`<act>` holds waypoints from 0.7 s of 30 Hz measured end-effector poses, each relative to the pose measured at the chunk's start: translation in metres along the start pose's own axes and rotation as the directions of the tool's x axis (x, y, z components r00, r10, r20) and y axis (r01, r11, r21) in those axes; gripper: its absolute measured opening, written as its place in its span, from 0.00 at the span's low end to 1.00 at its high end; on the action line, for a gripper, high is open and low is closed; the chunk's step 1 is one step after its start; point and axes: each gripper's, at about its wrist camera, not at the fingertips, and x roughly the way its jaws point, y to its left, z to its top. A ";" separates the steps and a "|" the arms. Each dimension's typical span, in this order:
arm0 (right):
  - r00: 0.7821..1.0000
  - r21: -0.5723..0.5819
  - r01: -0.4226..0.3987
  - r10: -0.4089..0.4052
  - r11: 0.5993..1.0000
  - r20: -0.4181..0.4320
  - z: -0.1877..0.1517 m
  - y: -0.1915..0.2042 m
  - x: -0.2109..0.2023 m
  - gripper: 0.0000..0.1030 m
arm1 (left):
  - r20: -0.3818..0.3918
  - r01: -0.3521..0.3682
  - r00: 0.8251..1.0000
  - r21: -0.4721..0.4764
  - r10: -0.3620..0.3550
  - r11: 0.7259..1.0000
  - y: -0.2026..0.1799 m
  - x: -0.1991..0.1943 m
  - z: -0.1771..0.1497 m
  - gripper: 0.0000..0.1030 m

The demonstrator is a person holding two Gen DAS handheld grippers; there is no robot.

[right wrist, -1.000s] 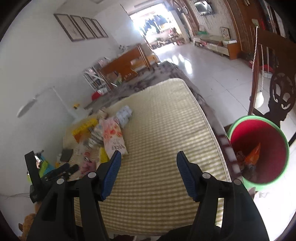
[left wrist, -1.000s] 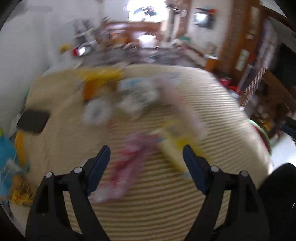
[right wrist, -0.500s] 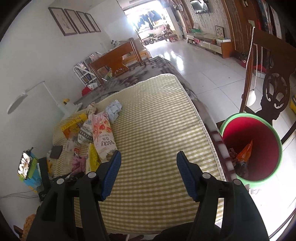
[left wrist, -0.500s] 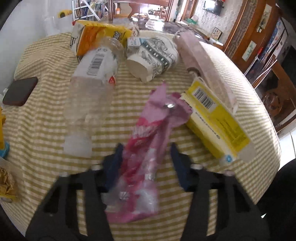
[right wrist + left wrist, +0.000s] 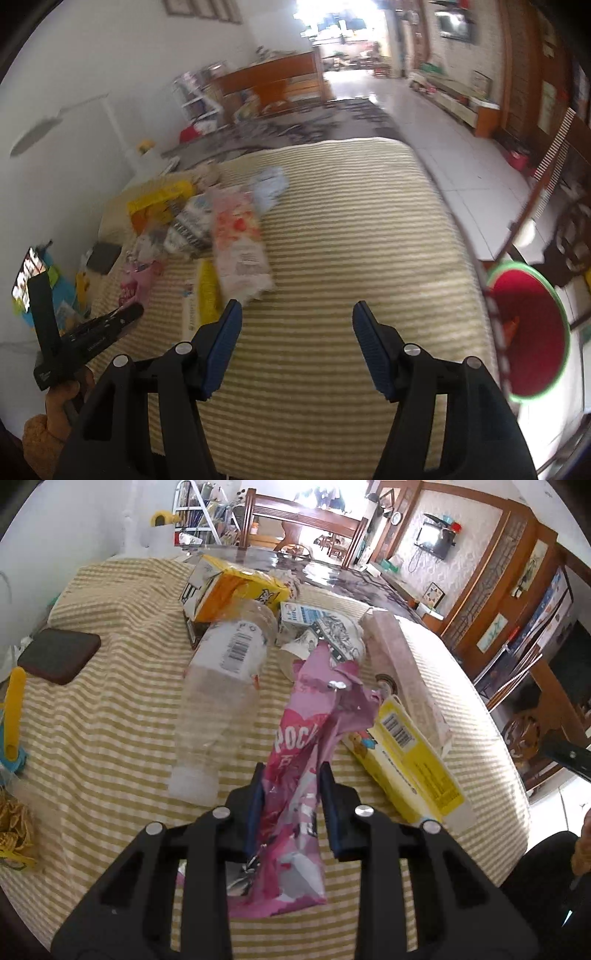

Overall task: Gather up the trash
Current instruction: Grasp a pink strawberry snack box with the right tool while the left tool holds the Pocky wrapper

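The step in hand is the pick-up of one piece of trash. The left claw (image 5: 290,797) has its jaws pinched narrow on a pink snack wrapper (image 5: 306,738), which lies on the table (image 5: 122,716) under a yellow striped cloth; the wrapper's crumpled top runs off toward twelve o'clock from the pads and its torn lower end sags below them. The grip looks made, so lifting is what I judge comes next. The wrapper is thin and floppy, so it will likely dangle and could drag on its neighbours.

Those neighbours sit close: a clear plastic bottle (image 5: 221,686) at ten o'clock of the wrapper, a yellow carton (image 5: 410,764) just beside it at three o'clock, a paper cup (image 5: 325,635) and a long pink box (image 5: 402,675) beyond, and an orange-yellow box (image 5: 236,587) at the far end. All of that is yet to be collected, so the task seems early.

The right claw (image 5: 295,332) stands half open with nothing between its pads, over bare cloth.

The one container is a red bin with a green rim (image 5: 528,332) on the floor at three o'clock of the table in the right wrist view. Something orange lies inside; the blur hides the rest. The carry must cross the table to reach it.
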 end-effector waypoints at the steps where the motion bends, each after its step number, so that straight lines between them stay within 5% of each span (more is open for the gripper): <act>1: 1.000 -0.004 -0.009 0.009 1.000 -0.006 0.004 0.005 0.006 0.59 | -0.003 0.006 1.000 -0.006 -0.006 1.000 0.002 0.000 0.001 0.27; 12: 0.998 -0.005 -0.027 0.027 1.000 -0.056 0.052 0.056 0.085 0.61 | -0.018 0.055 0.998 -0.026 -0.055 0.998 0.002 0.006 -0.001 0.27; 21: 0.986 -0.052 0.073 -0.080 0.996 -0.147 0.066 0.061 0.146 0.65 | -0.043 0.067 0.997 -0.021 -0.068 0.998 0.000 0.012 0.001 0.27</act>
